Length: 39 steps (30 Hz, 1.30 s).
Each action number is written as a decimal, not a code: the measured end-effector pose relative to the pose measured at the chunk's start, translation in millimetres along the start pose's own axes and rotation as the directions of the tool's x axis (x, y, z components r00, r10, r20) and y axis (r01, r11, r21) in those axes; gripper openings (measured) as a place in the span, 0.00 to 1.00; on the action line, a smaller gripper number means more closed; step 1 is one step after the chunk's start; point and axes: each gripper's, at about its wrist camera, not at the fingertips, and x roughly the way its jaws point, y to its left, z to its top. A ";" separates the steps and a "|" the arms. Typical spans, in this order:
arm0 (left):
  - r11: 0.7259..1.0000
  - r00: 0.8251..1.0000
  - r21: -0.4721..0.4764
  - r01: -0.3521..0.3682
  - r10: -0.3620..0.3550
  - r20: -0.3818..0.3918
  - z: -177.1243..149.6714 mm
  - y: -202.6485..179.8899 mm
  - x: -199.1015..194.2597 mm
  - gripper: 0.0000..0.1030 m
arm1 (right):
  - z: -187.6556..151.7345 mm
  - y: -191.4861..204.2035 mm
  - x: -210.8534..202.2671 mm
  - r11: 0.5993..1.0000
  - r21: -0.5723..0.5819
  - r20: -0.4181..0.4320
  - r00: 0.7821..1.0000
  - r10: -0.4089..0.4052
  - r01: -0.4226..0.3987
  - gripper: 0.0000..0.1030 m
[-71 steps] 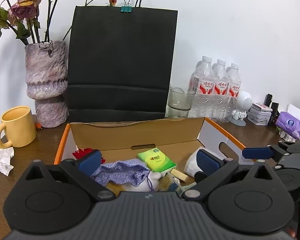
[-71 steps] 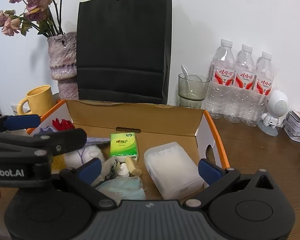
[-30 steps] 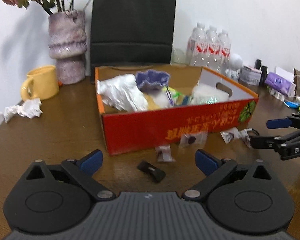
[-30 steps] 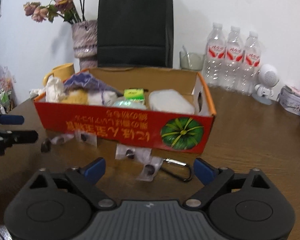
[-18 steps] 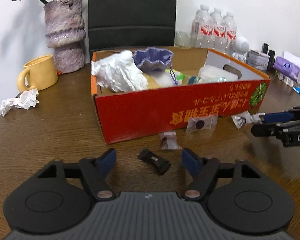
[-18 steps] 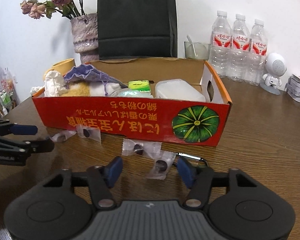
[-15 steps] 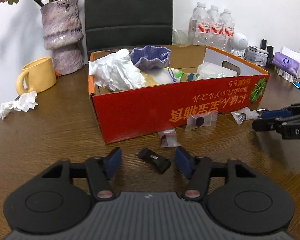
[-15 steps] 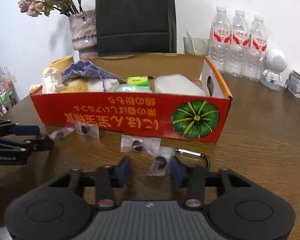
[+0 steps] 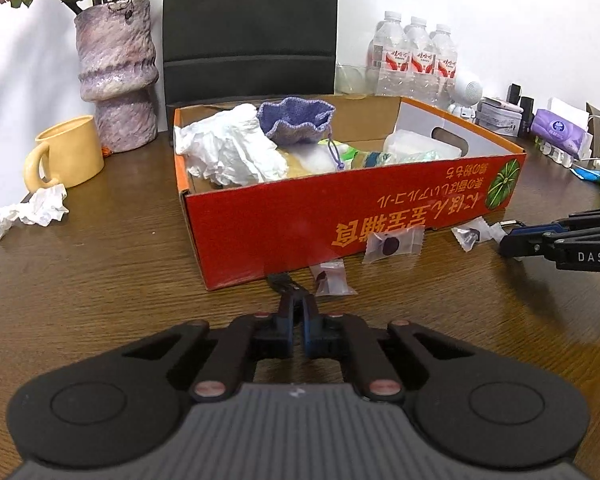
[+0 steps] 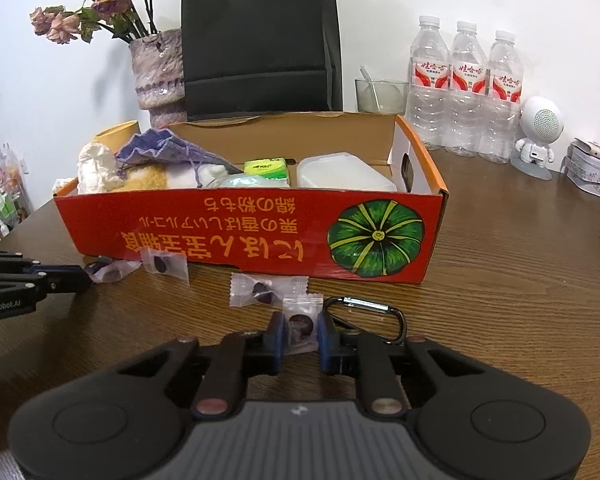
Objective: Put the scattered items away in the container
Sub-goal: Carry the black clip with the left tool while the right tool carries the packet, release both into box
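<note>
A red cardboard box [image 9: 340,216] [image 10: 240,232] with a pumpkin picture stands mid-table, filled with a purple pouch, tissue and packets. Just before its front wall my left gripper [image 9: 297,308] is closing, its pads pinching a small black clip-like item [image 9: 285,282]. My right gripper [image 10: 302,332] is closing too, pads pressed on a clear candy packet [image 10: 300,322] with a dark sweet inside. Loose candy packets [image 9: 394,244] [image 10: 268,290] lie along the box front. A silver carabiner [image 10: 374,314] rests just right of the right fingers. Each gripper shows at the edge of the other's view.
A yellow mug [image 9: 66,154], crumpled tissue [image 9: 32,210] and a purple vase [image 9: 116,76] stand at the left. A black paper bag [image 10: 260,40] rises behind the box. Water bottles [image 10: 464,88], a glass [image 10: 380,94] and a white toy robot [image 10: 538,136] stand at the back right.
Both grippers came back from over the box to the table in front of it. Their jaws then closed, the left on the black item, the right on a candy packet.
</note>
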 end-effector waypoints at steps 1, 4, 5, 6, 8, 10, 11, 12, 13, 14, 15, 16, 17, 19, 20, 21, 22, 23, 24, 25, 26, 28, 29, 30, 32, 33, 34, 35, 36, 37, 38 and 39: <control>1.000 1.000 0.000 0.002 -0.002 0.004 0.1 0.2 -1.0 0.04 | 0.0 0.3 -0.4 1.000 0.000 0.002 1.000 0.000 0.000 0.15; 1.000 1.000 -0.002 0.005 -0.005 0.014 1.2 0.8 -3.0 0.04 | 0.3 0.4 -1.8 1.000 -0.003 0.010 1.000 0.002 -0.002 0.15; 1.000 1.000 -0.019 0.006 -0.006 0.014 1.8 2.0 -2.6 0.05 | 0.5 0.2 -2.0 1.000 -0.002 0.011 1.000 0.003 -0.003 0.15; 0.999 1.000 -0.038 0.003 -0.003 0.011 2.6 3.7 -1.8 0.05 | 0.7 0.1 -2.2 1.000 -0.002 0.012 1.000 0.004 -0.004 0.15; 0.998 1.000 -0.067 -0.008 0.009 0.017 5.0 7.0 -1.1 0.08 | 1.3 -0.1 -2.3 1.000 0.001 0.015 1.000 0.003 -0.003 0.15; 0.996 1.000 -0.088 -0.017 0.019 0.024 7.6 10.2 -1.5 0.12 | 1.6 -0.8 -2.6 1.000 0.005 0.018 1.000 0.005 -0.005 0.15; 0.995 0.999 -0.100 -0.023 0.025 0.022 9.2 11.4 -0.7 0.18 | 1.8 -0.9 -2.7 1.000 0.006 0.018 1.000 0.006 -0.006 0.15; 0.992 0.999 -0.118 -0.034 0.036 0.014 10.1 11.8 0.8 0.22 | 1.9 -0.8 -2.6 1.000 0.007 0.018 1.000 0.006 -0.006 0.15; 0.991 0.999 -0.126 -0.041 0.042 0.006 10.1 11.2 2.4 0.26 | 1.9 -0.8 -2.6 1.000 0.007 0.017 1.000 0.006 -0.006 0.15; 0.990 0.999 -0.136 -0.041 0.042 0.000 10.2 10.5 3.4 0.29 | 2.2 -0.9 -2.3 1.000 0.007 0.016 1.000 0.007 -0.007 0.15; 0.988 0.999 -0.147 -0.042 0.041 -0.007 10.9 8.7 4.4 0.31 | 2.4 -1.2 -1.9 1.000 0.008 0.015 1.000 0.008 -0.008 0.15; 0.987 0.999 -0.152 -0.046 0.045 -0.011 11.2 6.9 5.0 0.32 | 2.3 -1.4 -1.9 1.000 0.010 0.015 1.000 0.009 -0.010 0.15; 0.987 0.998 -0.151 -0.058 0.057 -0.014 10.6 4.3 5.7 0.33 | 2.3 -1.4 -2.2 1.000 0.010 0.016 1.000 0.010 -0.010 0.15; 0.985 0.995 -0.144 -0.098 0.093 -0.037 9.2 -0.2 10.3 0.32 | 1.8 -1.1 -3.1 1.000 0.007 0.020 1.000 0.009 -0.010 0.15; 0.985 0.994 -0.135 -0.111 0.108 -0.028 7.6 -2.2 10.1 0.27 | 1.6 -0.8 -3.7 1.000 0.003 0.022 1.000 0.009 -0.009 0.15; 0.983 0.990 -0.117 -0.138 0.136 -0.027 6.6 -5.3 10.3 0.23 | 1.1 -0.3 -3.8 1.000 -0.001 0.023 1.000 0.009 -0.009 0.15; 0.982 0.989 -0.112 -0.150 0.149 -0.024 5.4 -6.6 9.8 0.17 | 1.0 -0.4 -3.7 1.000 -0.005 0.021 1.000 0.010 -0.010 0.15; 0.982 0.988 -0.109 -0.154 0.153 -0.020 3.5 -7.2 8.9 0.15 | 0.6 -1.4 -3.3 1.000 -0.006 0.019 1.000 0.011 -0.010 0.15; 0.982 0.988 -0.111 -0.154 0.153 -0.019 2.4 -7.5 7.6 0.15 | 0.3 -2.8 -3.0 1.000 -0.003 0.017 1.000 0.013 -0.013 0.15; 0.981 0.988 -0.113 -0.154 0.153 -0.016 1.4 -7.5 6.2 0.15 | 0.5 -4.8 -2.9 1.000 0.002 0.015 1.000 0.018 -0.018 0.15; 0.980 0.988 -0.119 -0.157 0.157 -0.014 0.0 -7.2 3.9 0.15 | 0.8 -7.1 -3.5 1.000 0.006 0.016 1.000 0.023 -0.023 0.15; 0.977 0.986 -0.128 -0.168 0.169 -0.004 -3.8 -5.9 -0.8 0.15 | 1.0 -10.1 -6.1 1.000 0.003 0.026 0.999 0.024 -0.024 0.15; 0.975 0.984 -0.134 -0.178 0.179 0.000 -5.7 -4.3 -4.0 0.15 | 1.0 -11.3 -7.7 1.000 -0.002 0.032 0.999 0.022 -0.022 0.15; 0.973 0.982 -0.141 -0.185 0.188 0.007 -7.3 -2.1 -7.6 0.15 | 1.0 -12.5 -9.6 1.000 -0.006 0.039 0.999 0.020 -0.020 0.15; 0.968 0.979 -0.156 -0.196 0.202 0.026 -10.9 2.8 -16.5 0.15 | 0.8 -16.8 -13.1 1.000 -0.011 0.051 0.999 0.014 -0.014 0.15; 0.967 0.978 -0.160 -0.199 0.207 0.034 -12.0 4.7 -20.0 0.15 | 1.1 -19.3 -14.3 1.000 -0.009 0.054 0.998 0.014 -0.013 0.15; 0.965 0.976 -0.162 -0.204 0.214 0.043 -13.5 7.0 -24.1 0.15 | 1.1 -22.4 -15.7 1.000 -0.008 0.057 0.998 0.014 -0.014 0.15; 0.964 0.975 -0.165 -0.206 0.217 0.051 -14.2 9.7 -28.0 0.15 | 0.9 -24.8 -16.9 1.000 -0.006 0.060 0.998 0.013 -0.012 0.15; 0.964 0.974 -0.170 -0.204 0.217 0.062 -14.5 11.9 -31.6 0.15 | 0.8 -27.1 -18.0 1.000 -0.004 0.061 0.998 0.011 -0.010 0.15; 0.963 0.973 -0.175 -0.203 0.219 0.073 -14.7 14.5 -36.2 0.15 | 0.9 -30.1 -19.3 1.000 -0.001 0.064 0.998 0.010 -0.010 0.15; 0.963 0.972 -0.178 -0.201 0.218 0.086 -13.6 17.0 -40.4 0.15 | 0.9 -31.7 -20.8 1.000 -0.001 0.068 0.998 0.010 -0.010 0.15; 0.963 0.971 -0.186 -0.195 0.216 0.100 -12.2 19.4 -45.5 0.15 | 1.2 -33.6 -22.9 1.000 -0.001 0.073 0.997 0.010 -0.010 0.15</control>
